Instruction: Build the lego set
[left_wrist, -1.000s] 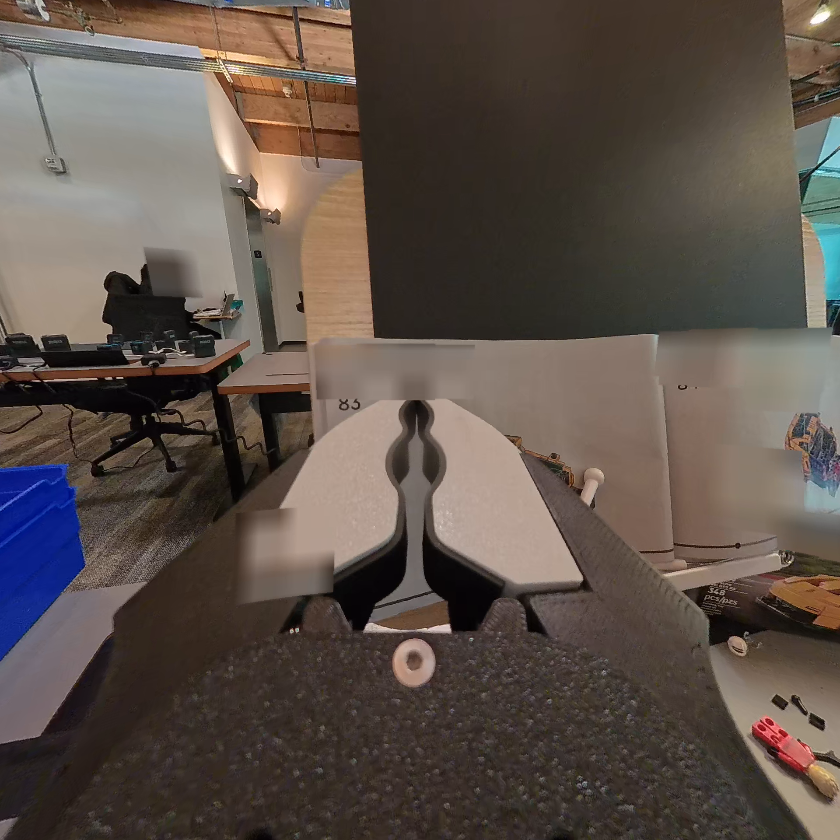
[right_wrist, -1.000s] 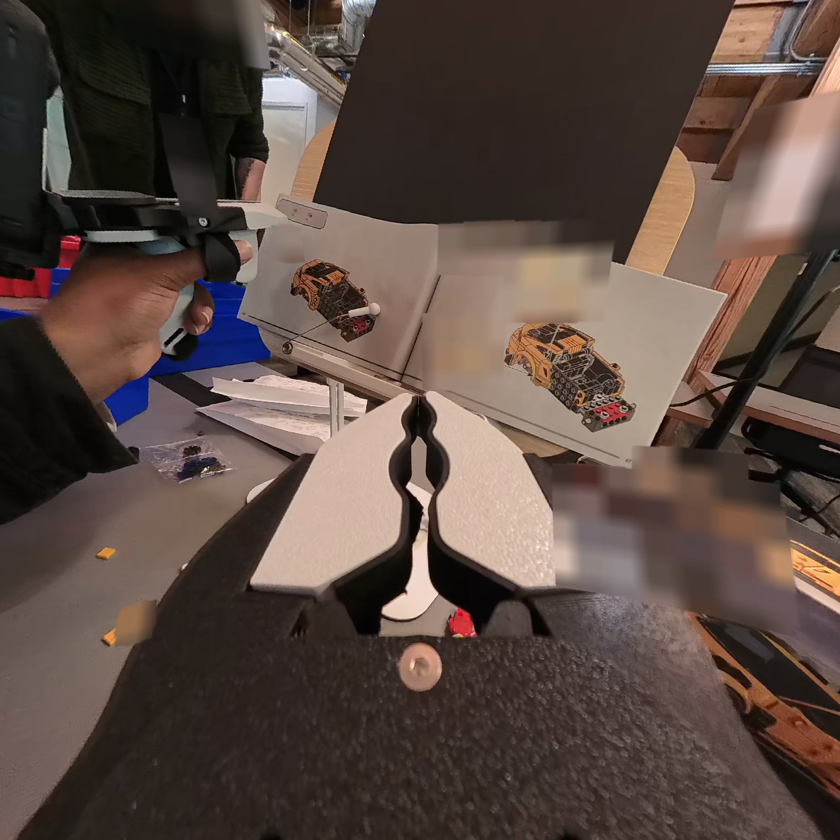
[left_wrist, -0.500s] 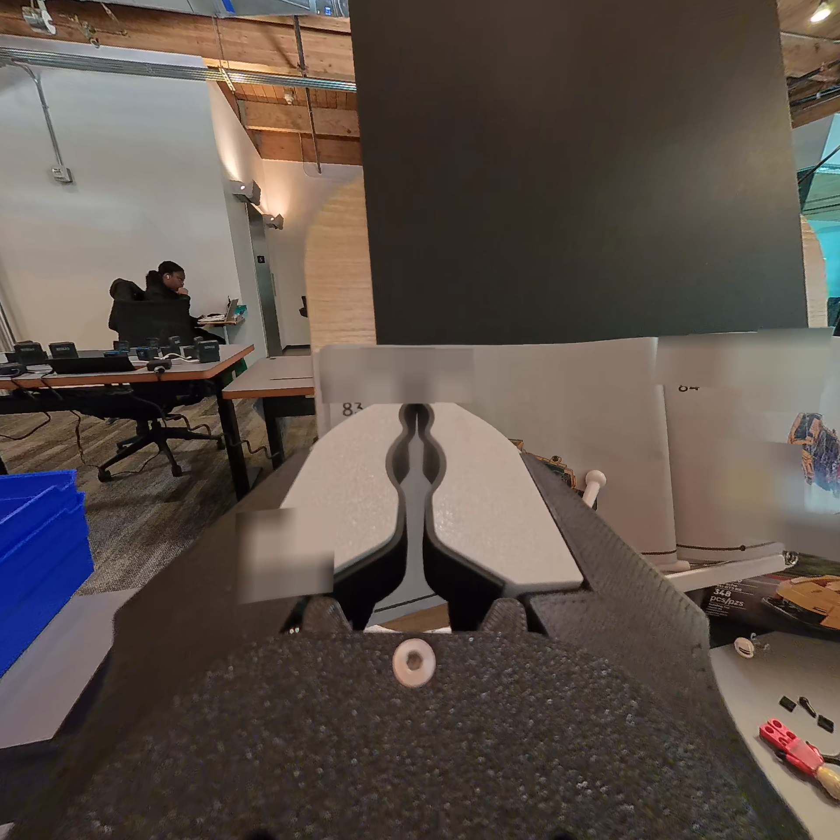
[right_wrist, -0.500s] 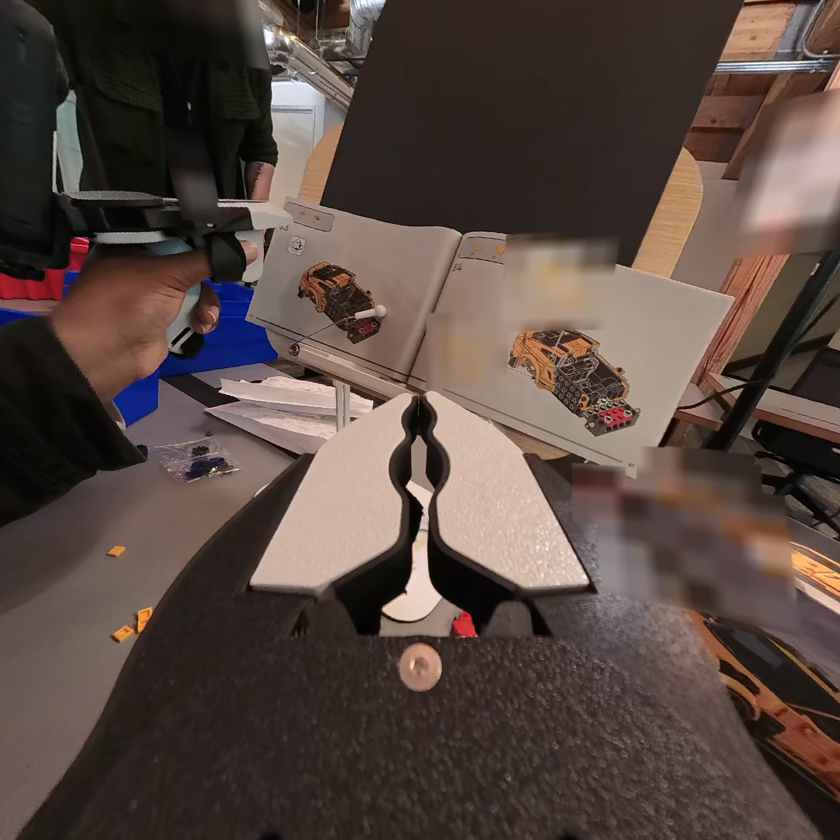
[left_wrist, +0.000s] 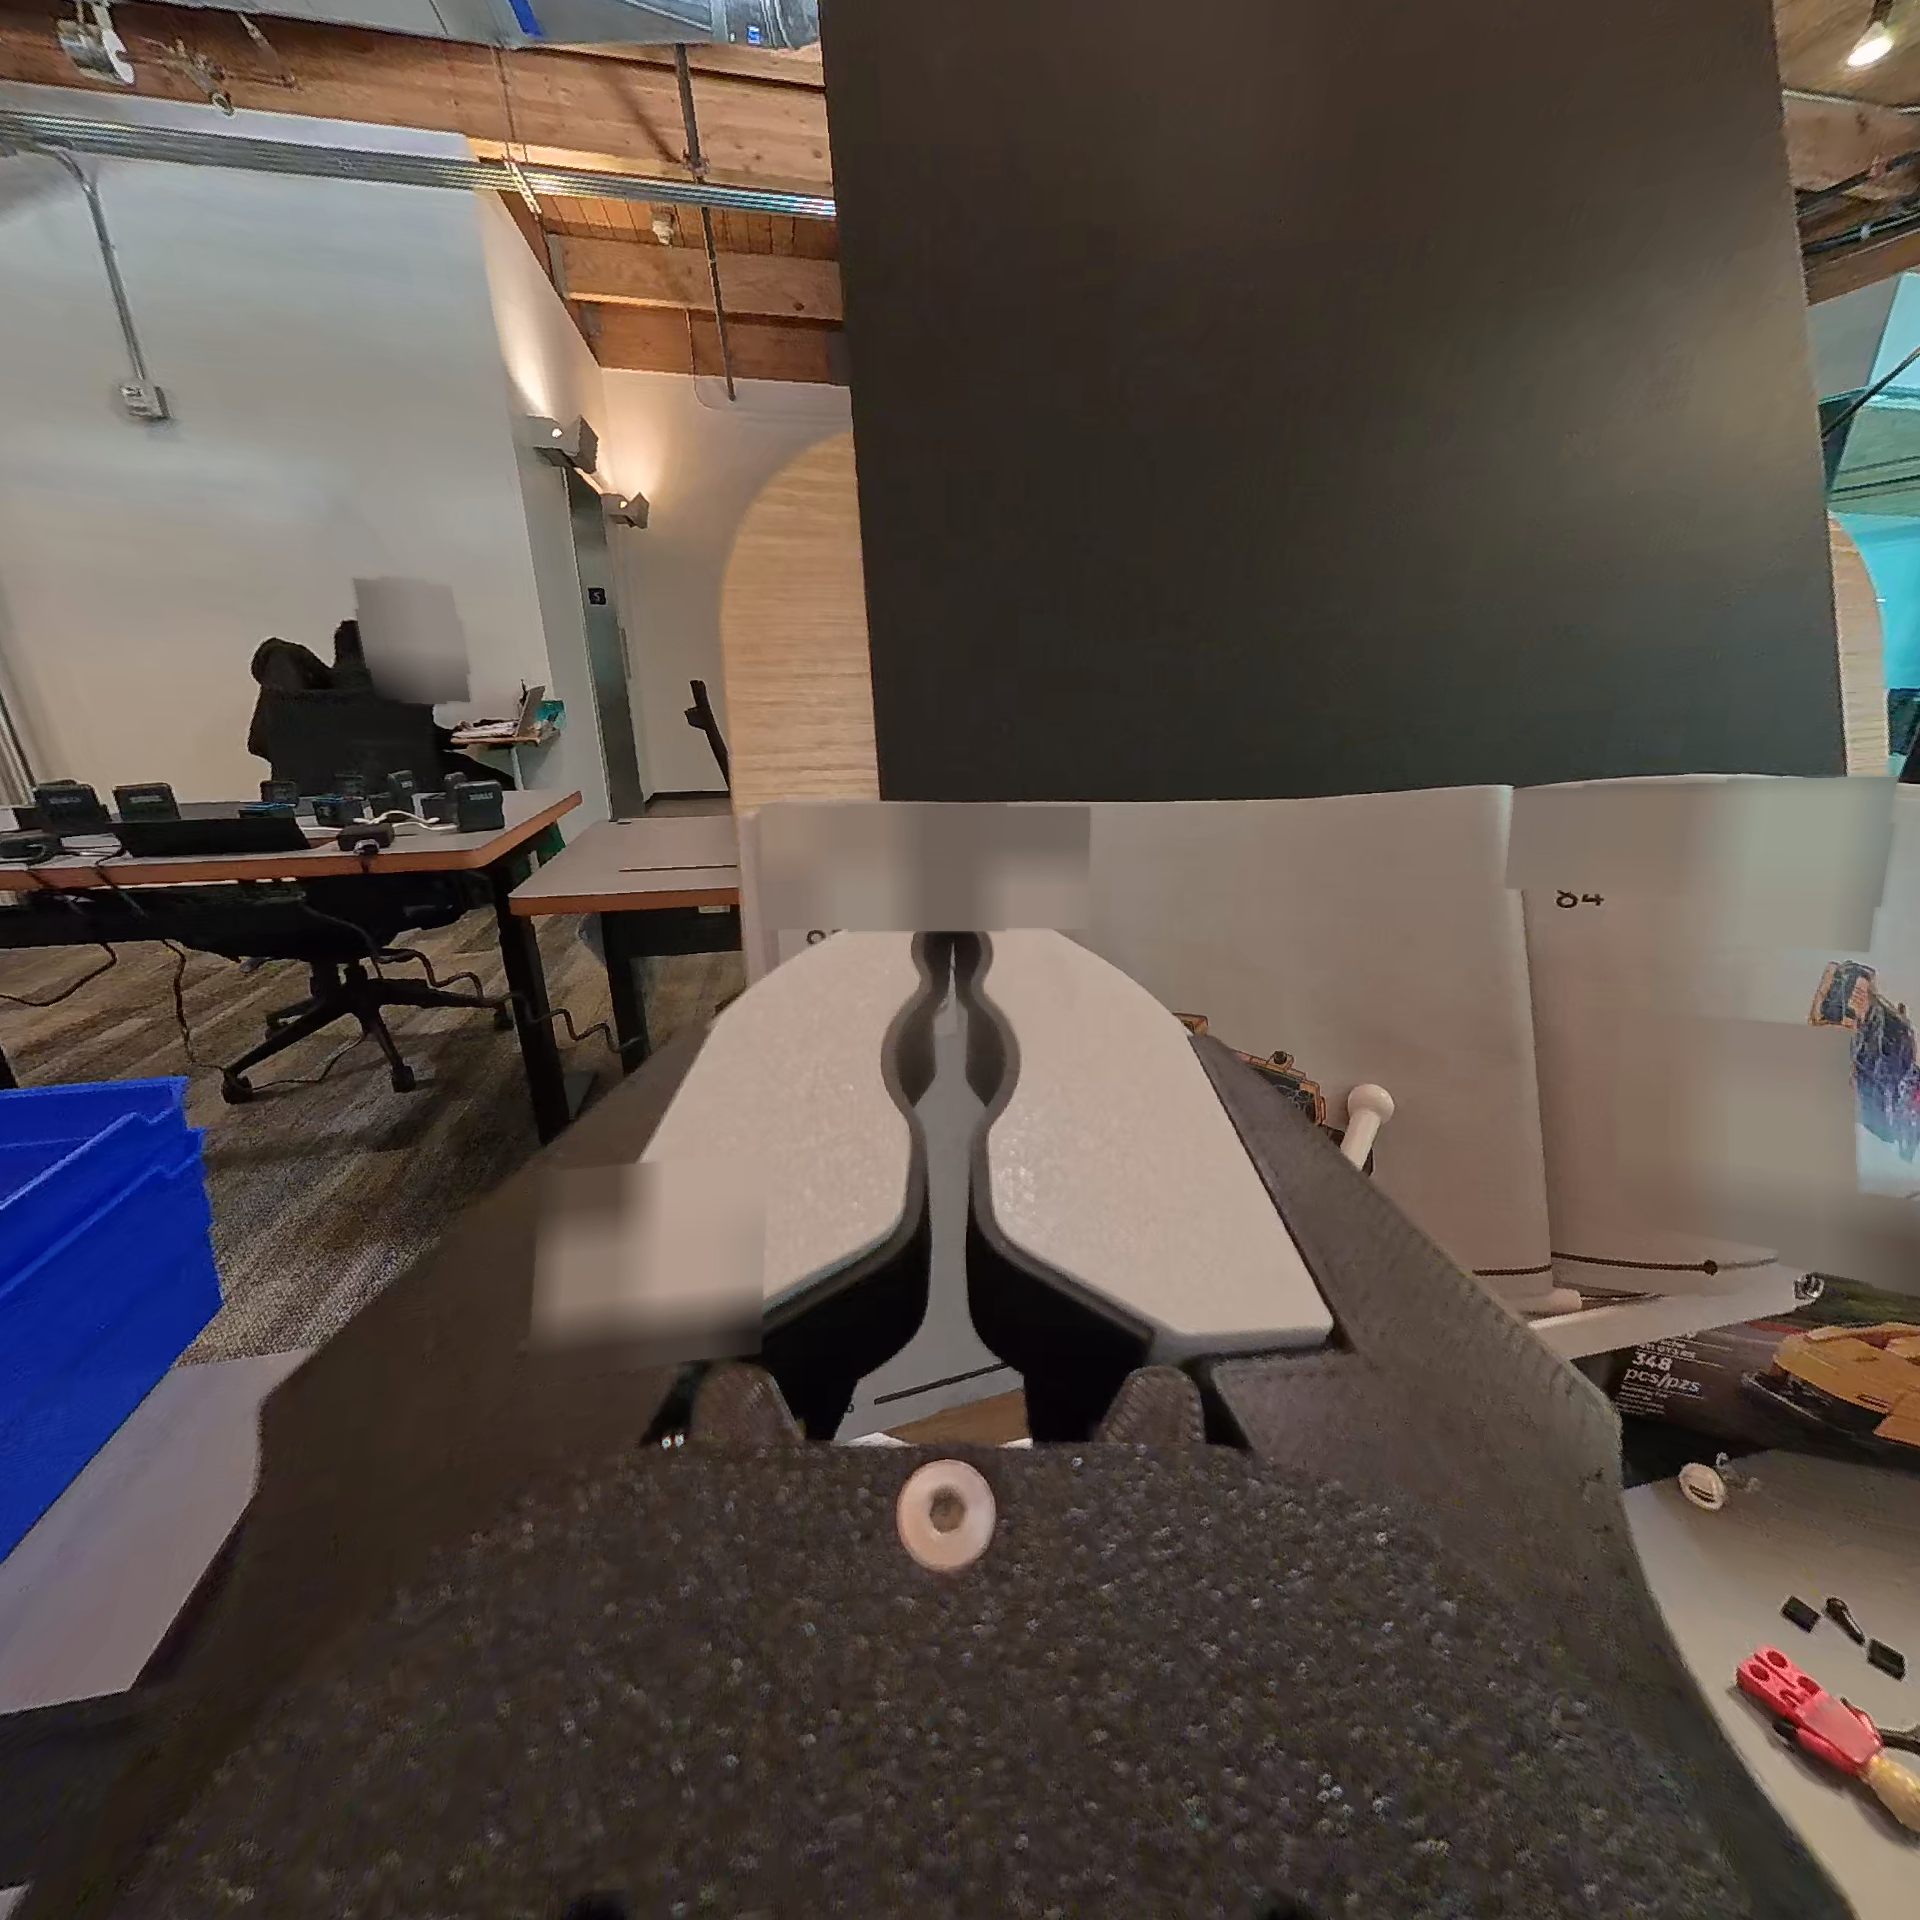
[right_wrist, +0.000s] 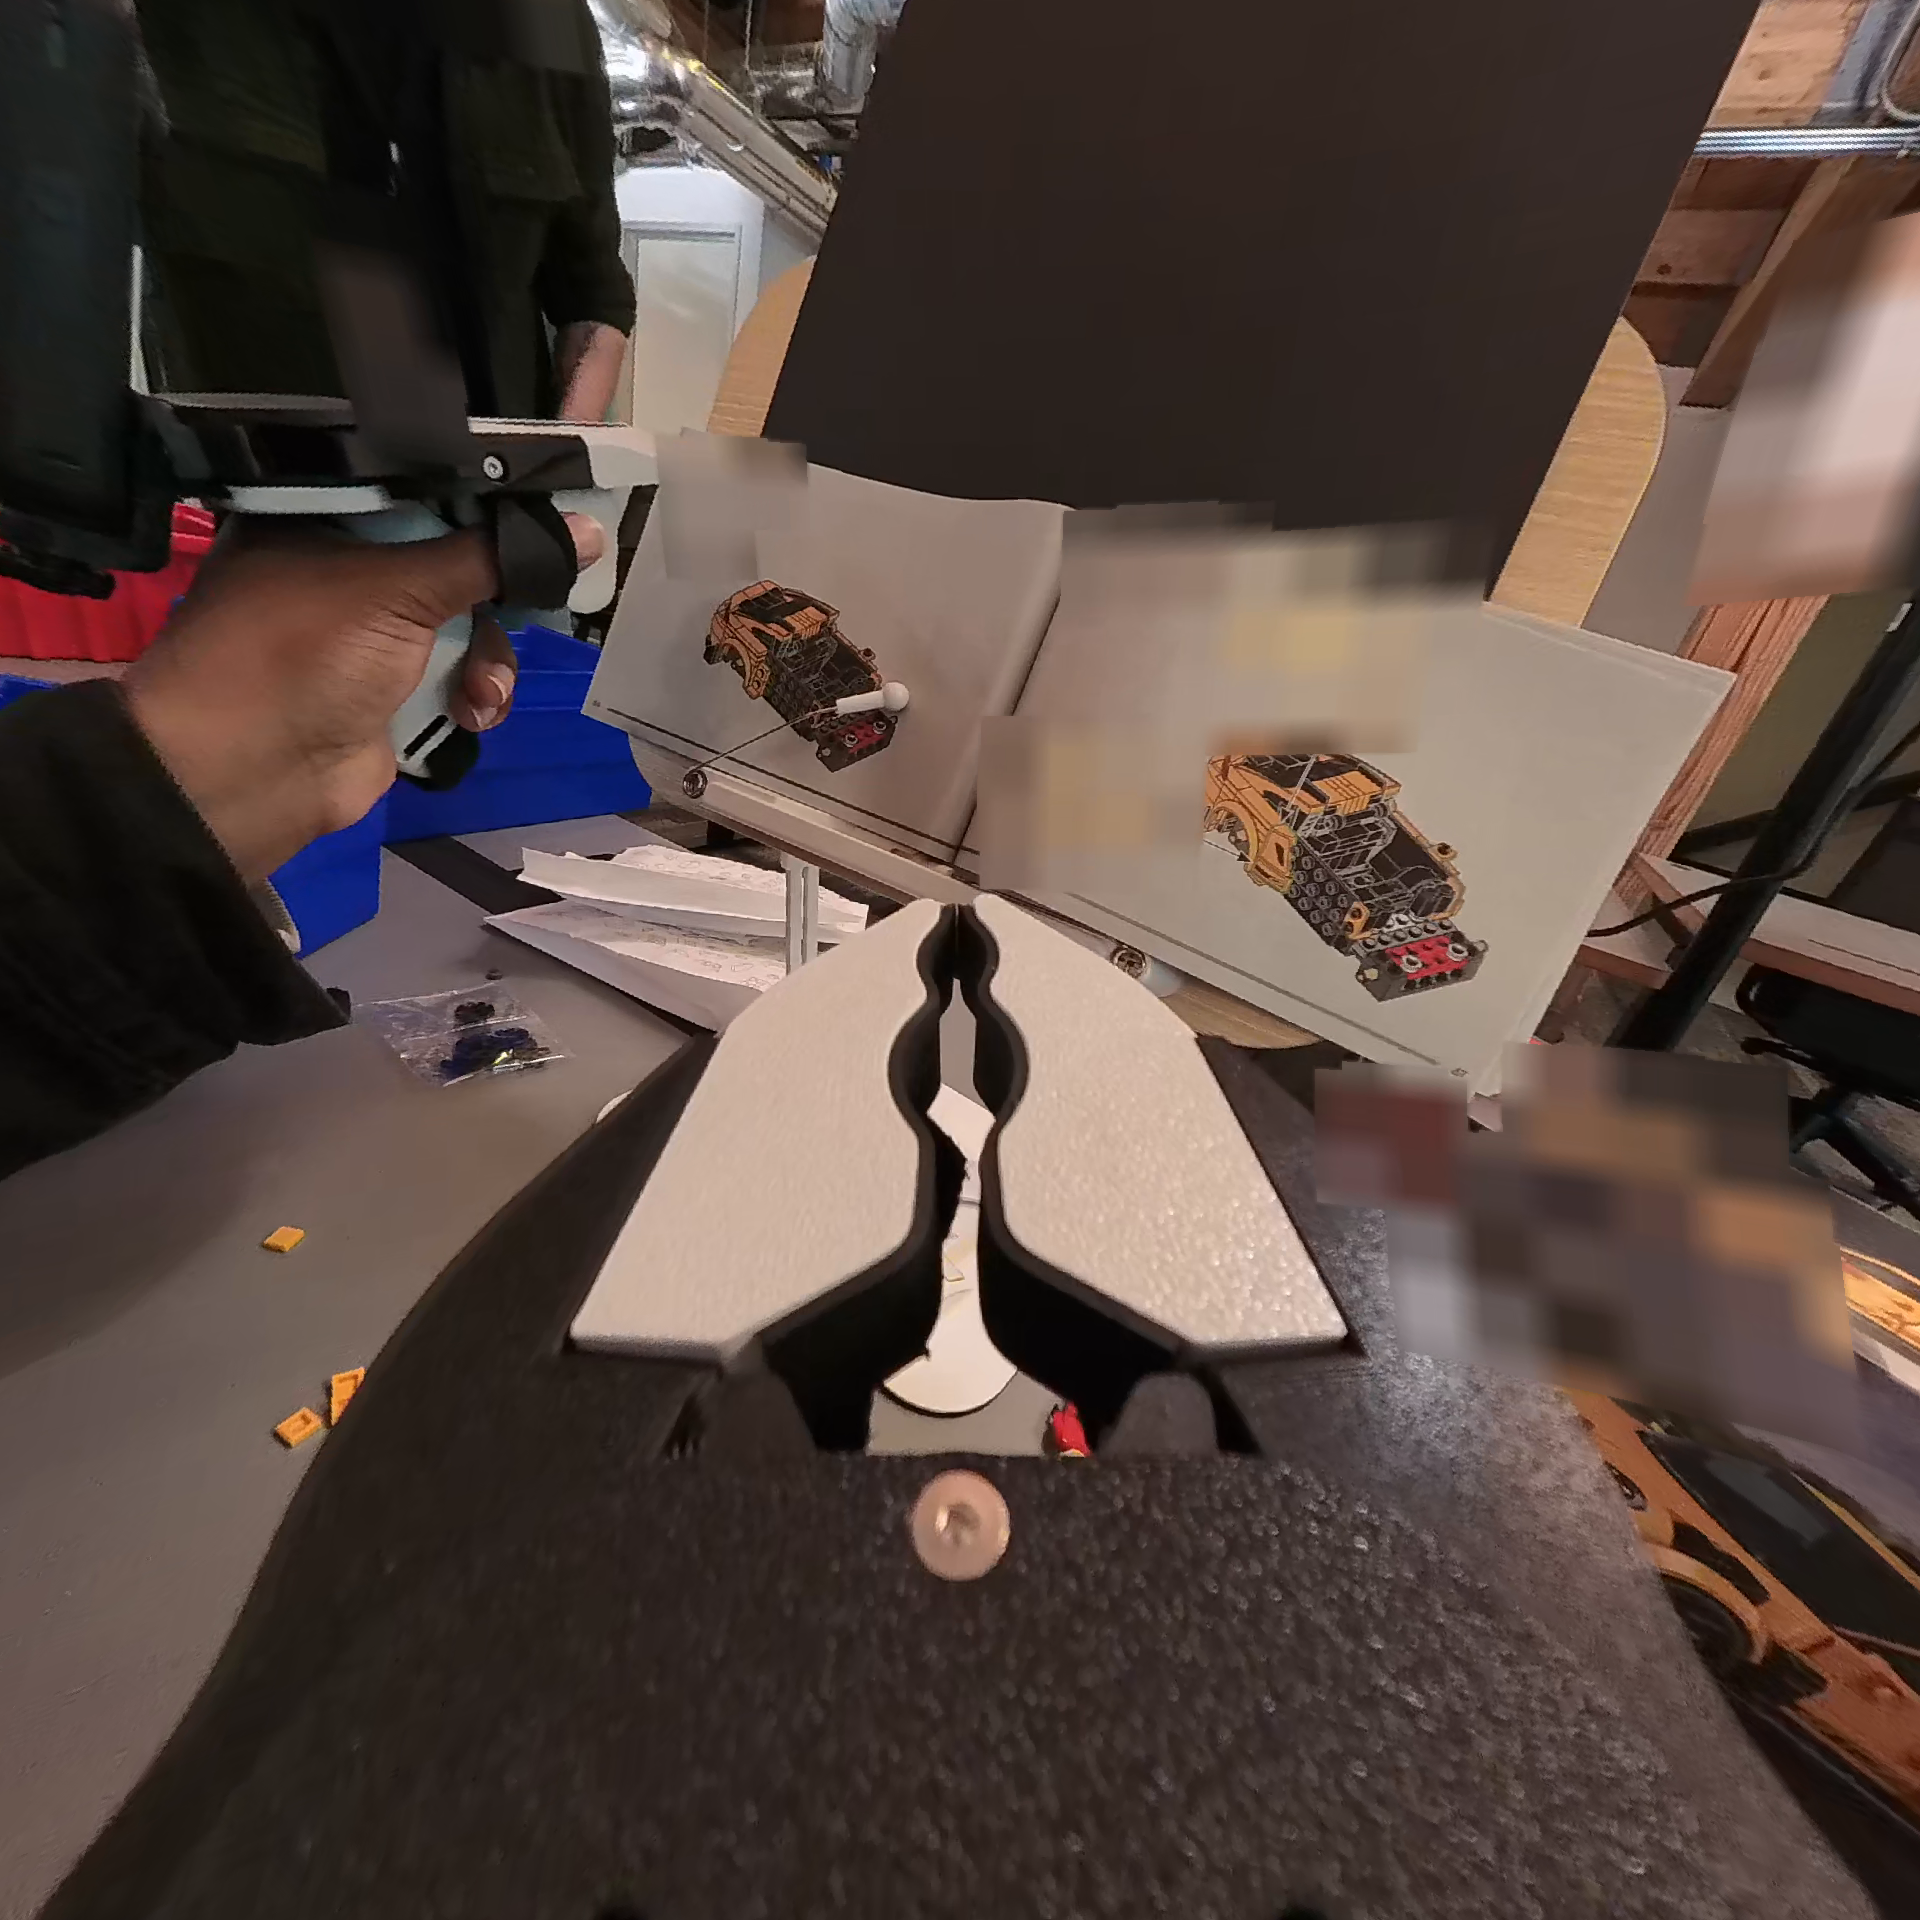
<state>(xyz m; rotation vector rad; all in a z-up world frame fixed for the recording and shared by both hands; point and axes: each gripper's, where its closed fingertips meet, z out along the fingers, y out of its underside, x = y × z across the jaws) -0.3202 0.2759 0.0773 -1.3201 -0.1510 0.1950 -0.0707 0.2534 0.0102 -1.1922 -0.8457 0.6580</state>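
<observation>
2 grippers, both clenched, nothing visible between the tips. The left gripper (left_wrist: 951, 940) points at the open instruction booklet (left_wrist: 1299, 987), tips meeting just before its left page; whether they touch the paper I cannot tell. The booklet stands on a stand, backed by a black board (left_wrist: 1299, 416), and a white-knobbed page holder (left_wrist: 1366, 1107) lies on the left page. The right gripper (right_wrist: 956, 914) aims lower, at the stand's ledge, apart from the pages.

In the right wrist view a hand (right_wrist: 312, 665) holds the left gripper raised beside the booklet's left edge. On the grey table (right_wrist: 156, 1299): 1 bag of dark blue parts (right_wrist: 473, 1034), folded paper sheets (right_wrist: 675, 894), 3 loose orange tiles (right_wrist: 283, 1238). In the left wrist view, a red brick assembly (left_wrist: 1808, 1704) lies to the right, near the building-set box (left_wrist: 1818, 1371). Blue bins (left_wrist: 94, 1247) sit to the left.
</observation>
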